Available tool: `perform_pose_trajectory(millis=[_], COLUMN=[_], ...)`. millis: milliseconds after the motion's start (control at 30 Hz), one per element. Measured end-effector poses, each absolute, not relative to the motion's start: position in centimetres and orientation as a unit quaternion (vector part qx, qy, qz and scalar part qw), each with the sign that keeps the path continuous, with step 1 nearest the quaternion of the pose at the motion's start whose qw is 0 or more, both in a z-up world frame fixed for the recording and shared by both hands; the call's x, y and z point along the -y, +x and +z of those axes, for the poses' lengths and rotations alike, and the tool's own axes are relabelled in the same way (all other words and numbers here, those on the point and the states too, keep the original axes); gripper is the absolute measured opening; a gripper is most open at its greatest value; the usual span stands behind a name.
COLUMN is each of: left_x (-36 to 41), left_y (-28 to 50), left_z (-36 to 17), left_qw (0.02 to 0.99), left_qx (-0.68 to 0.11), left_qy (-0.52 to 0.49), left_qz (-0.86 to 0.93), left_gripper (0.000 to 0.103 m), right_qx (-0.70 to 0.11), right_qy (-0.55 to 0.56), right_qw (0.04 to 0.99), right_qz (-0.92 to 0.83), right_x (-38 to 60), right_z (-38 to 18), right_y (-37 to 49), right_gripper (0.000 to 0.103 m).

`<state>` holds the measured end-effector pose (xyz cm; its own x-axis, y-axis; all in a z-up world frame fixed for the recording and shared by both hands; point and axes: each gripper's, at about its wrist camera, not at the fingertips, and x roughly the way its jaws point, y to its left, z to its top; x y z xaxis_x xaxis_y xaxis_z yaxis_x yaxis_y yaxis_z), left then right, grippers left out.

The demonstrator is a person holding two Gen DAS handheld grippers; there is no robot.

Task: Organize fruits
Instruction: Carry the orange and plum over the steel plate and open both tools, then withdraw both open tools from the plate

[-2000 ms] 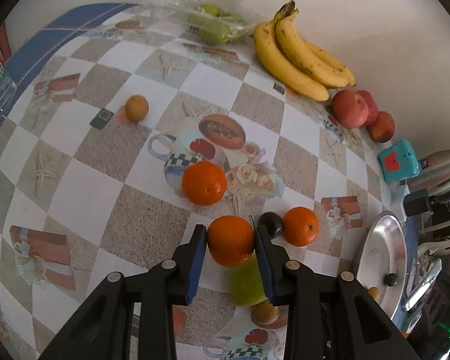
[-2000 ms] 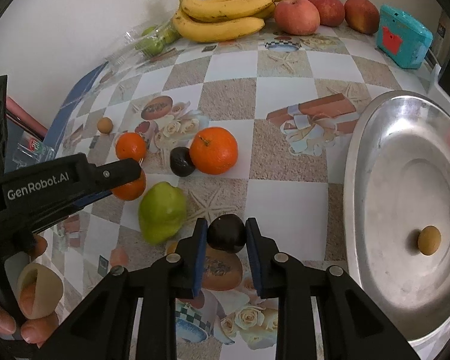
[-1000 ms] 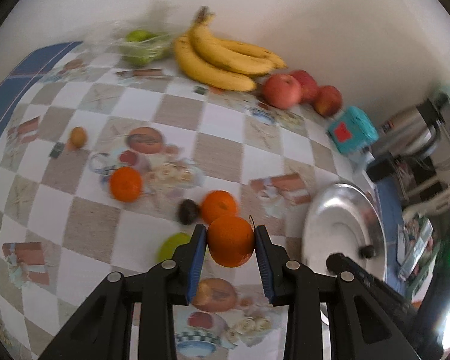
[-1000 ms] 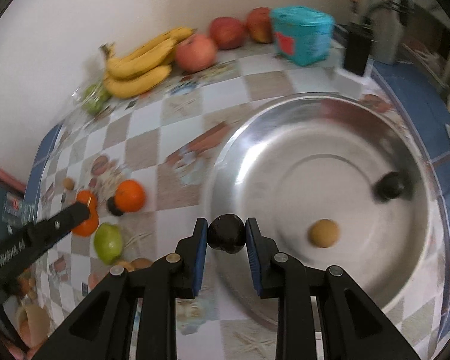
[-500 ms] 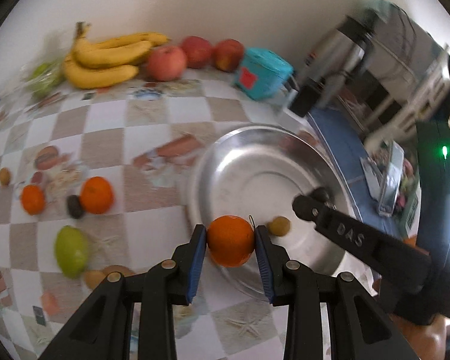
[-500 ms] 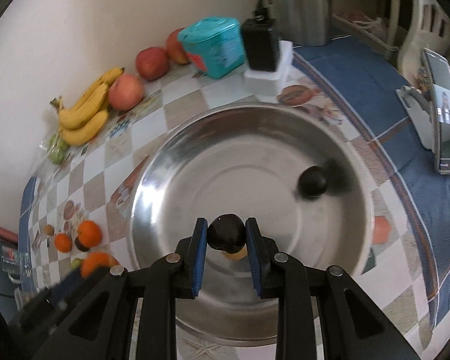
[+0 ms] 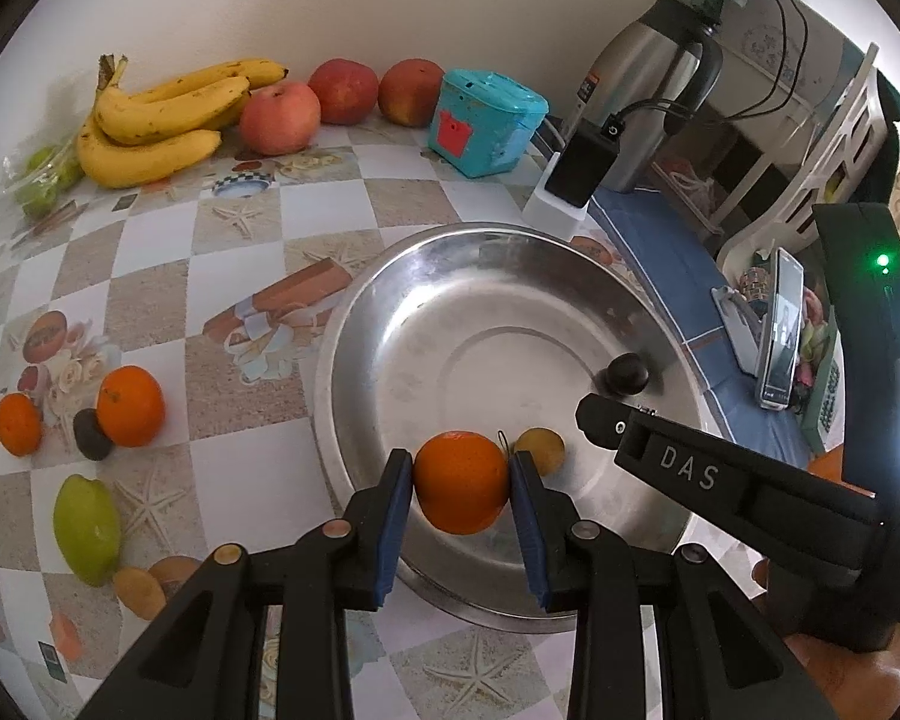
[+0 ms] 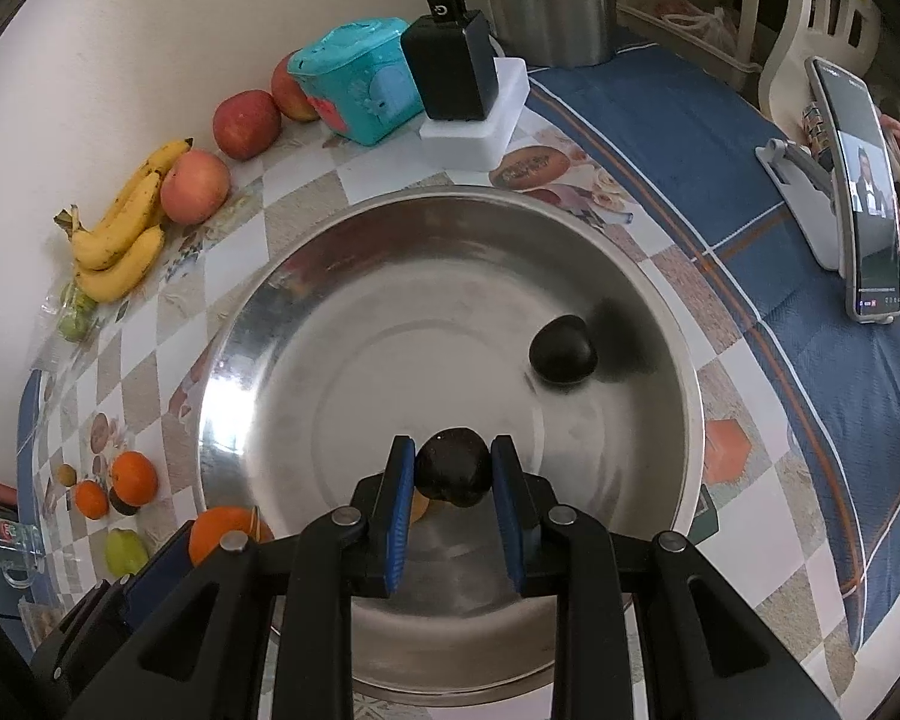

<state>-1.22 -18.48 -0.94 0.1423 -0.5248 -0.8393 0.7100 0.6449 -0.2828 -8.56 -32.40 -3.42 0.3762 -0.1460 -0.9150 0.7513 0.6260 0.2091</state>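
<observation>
My left gripper (image 7: 461,482) pinches an orange (image 7: 462,482) above the near edge of the steel basin (image 7: 390,324). My right gripper (image 8: 453,475) clamps a dark round fruit (image 8: 453,474) over the basin's near half. In the basin lie another dark fruit (image 8: 563,350) and a small yellow-brown fruit (image 7: 540,450).

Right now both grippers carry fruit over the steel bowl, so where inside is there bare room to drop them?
The bowl is bare across its centre and its whole left and far side. Crowded spots: the dark fruit near the right wall and the small yellow fruit at the near side, just beyond the orange in the left gripper.
</observation>
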Motion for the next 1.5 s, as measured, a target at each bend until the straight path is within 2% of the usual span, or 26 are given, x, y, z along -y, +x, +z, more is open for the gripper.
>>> perform_pose_trajectory(millis=[133,267,333,433,533,600,667,1000,1500], left_x=[18.6,18.7,18.7,18.5,18.3,18.1,18.0,15.6,9.5], left_y=[-1.3,-1.5,-1.5,-1.3,-1.1,-0.9,-0.7,1.8,5.8], left_z=[-1.1,-0.8,-0.8,-0.7,-0.7,-0.7,-0.7,-1.1,-0.3], left_qw=[0.749,0.749,0.749,0.75,0.752,0.755,0.757,0.778,0.817], left_qx=[-0.51,-0.506,-0.505,-0.505,-0.508,-0.509,-0.51,-0.528,-0.533], left_qy=[0.095,0.098,0.098,0.095,0.092,0.092,0.092,0.072,0.0], left_qz=[-0.412,-0.417,-0.417,-0.416,-0.409,-0.403,-0.397,-0.332,-0.221], left_gripper=[0.038,0.047,0.047,0.047,0.057,0.06,0.06,0.067,0.067], right_qx=[-0.479,-0.482,-0.483,-0.481,-0.479,-0.479,-0.479,-0.483,-0.489], right_qy=[0.317,0.312,0.31,0.308,0.306,0.305,0.305,0.297,0.267], right_qw=[0.764,0.763,0.763,0.765,0.767,0.767,0.768,0.768,0.786], right_qz=[-0.296,-0.296,-0.297,-0.298,-0.298,-0.298,-0.297,-0.297,-0.269], right_x=[32.5,32.4,32.4,32.3,32.3,32.2,32.2,32.1,29.8], right_z=[-3.6,-3.6,-3.7,-3.6,-3.4,-3.3,-3.2,-3.1,-2.0], right_y=[-8.5,-8.4,-8.3,-8.3,-8.3,-8.3,-8.3,-8.1,-6.8], right_gripper=[0.027,0.027,0.028,0.035,0.038,0.049,0.052,0.054,0.054])
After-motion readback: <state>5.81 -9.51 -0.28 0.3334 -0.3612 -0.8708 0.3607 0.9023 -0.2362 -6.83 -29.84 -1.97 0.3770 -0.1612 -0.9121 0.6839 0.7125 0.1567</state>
